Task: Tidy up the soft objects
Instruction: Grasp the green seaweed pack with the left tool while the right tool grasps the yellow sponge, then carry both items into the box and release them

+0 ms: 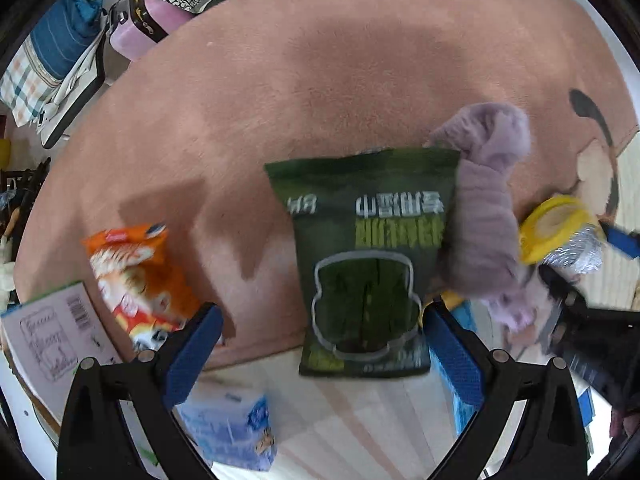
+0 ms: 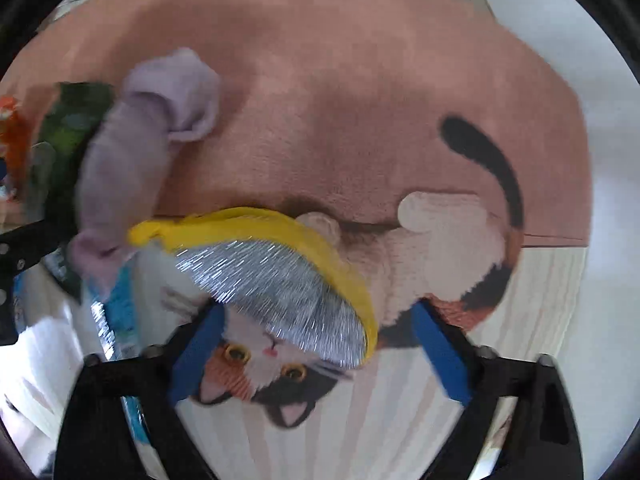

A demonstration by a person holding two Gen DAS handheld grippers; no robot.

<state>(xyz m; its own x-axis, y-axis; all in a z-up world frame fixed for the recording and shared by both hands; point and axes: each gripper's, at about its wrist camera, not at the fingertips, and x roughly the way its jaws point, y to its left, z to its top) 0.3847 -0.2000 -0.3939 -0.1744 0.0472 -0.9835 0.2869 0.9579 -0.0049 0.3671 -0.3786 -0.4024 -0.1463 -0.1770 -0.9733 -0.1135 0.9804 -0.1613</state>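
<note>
In the left wrist view a dark green snack bag (image 1: 360, 264) lies on the edge of a pink rug (image 1: 320, 80). My left gripper (image 1: 322, 312) hangs open over its lower end, and its left pad is well clear of the bag. A crumpled lilac cloth (image 1: 484, 216) lies against the bag's right side. In the right wrist view the lilac cloth (image 2: 132, 152) sits upper left. A yellow pet brush (image 2: 280, 280) with metal bristles lies between the fingertips of my right gripper (image 2: 318, 308), which is open, its right pad apart from the brush.
An orange snack bag (image 1: 136, 276), a printed box (image 1: 52, 336) and a blue tissue pack (image 1: 232, 428) lie at the left. A pink suitcase (image 1: 136, 20) and folded fabrics (image 1: 52, 52) stand beyond the rug. The rug shows a cat picture (image 2: 260, 368) under the right gripper.
</note>
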